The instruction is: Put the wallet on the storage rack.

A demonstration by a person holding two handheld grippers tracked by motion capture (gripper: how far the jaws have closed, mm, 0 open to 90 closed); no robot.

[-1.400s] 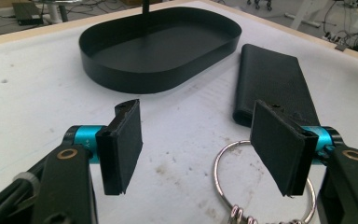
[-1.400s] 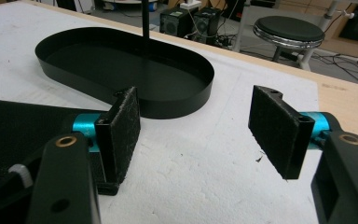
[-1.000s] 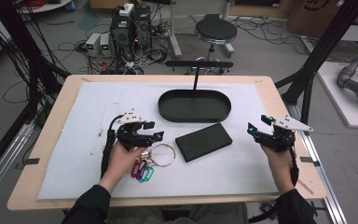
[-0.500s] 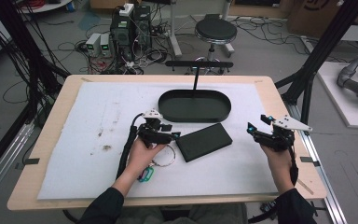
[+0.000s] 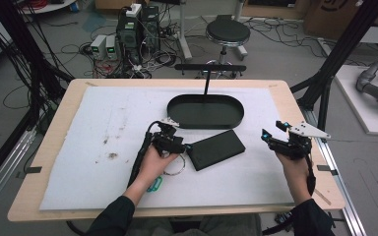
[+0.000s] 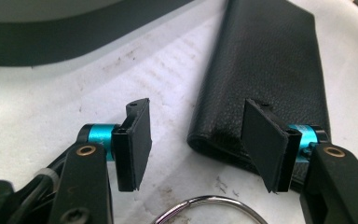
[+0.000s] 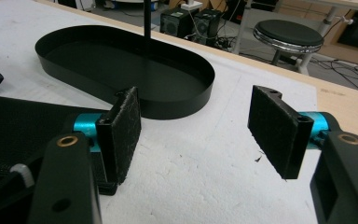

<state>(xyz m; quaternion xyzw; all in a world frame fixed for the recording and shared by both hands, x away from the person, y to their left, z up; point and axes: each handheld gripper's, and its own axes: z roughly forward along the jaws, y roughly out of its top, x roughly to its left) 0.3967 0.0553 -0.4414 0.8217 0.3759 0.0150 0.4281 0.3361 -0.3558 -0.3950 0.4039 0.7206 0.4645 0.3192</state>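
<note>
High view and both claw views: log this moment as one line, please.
left claw: open at wallet corner | right claw: open, empty | key ring: on mat | tray: empty

A light wooden desk (image 5: 295,105) stands on a grey floor (image 5: 275,54), most of its top covered by a white foam sheet (image 5: 93,132) with a few dark marks. Behind the desk, a round black stool (image 5: 228,33) on a chrome post sits among loose cables. To its left, computer boxes (image 5: 138,29) and small grey power units (image 5: 104,46) rest on the floor. Black frame struts (image 5: 347,46) rise at both sides. Light is even and dim.
</note>
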